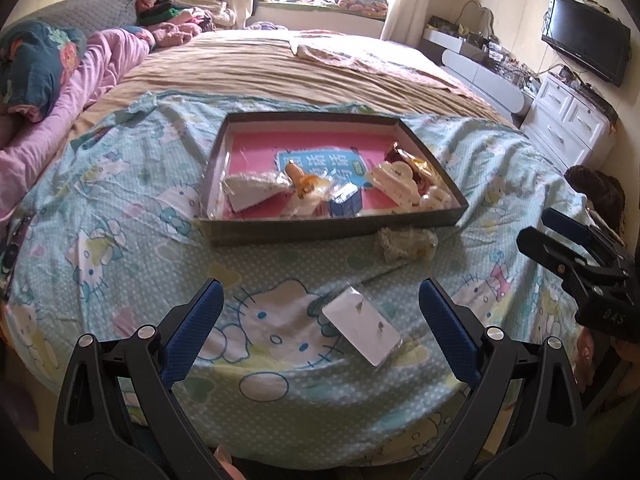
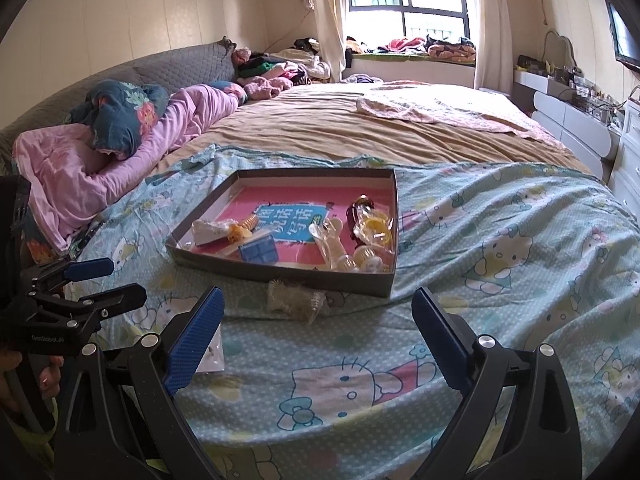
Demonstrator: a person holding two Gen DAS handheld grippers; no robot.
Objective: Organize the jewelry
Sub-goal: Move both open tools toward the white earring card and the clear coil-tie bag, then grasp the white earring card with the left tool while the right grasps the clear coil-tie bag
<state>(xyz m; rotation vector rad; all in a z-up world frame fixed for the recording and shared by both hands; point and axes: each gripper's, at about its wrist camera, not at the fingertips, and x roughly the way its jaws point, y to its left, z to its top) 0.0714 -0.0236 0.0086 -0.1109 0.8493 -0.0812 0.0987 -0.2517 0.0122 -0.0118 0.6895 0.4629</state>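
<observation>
Left hand-held gripper (image 1: 320,320) spread wide, empty, straddling earring card (image 1: 361,325) on bed (image 1: 120,208). Right hand-held gripper (image 2: 316,340) wide, empty, near shallow box (image 2: 280,276) front edge, beaded packet (image 2: 294,300) between.

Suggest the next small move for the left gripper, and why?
Probably lower the left gripper onto the white earring card and close on it. The fingers are open, the card lies on the bedsheet between them, outside the tray, where most pieces already sit. The right gripper is open and empty too, nearer the small packet by the tray's front wall.
</observation>
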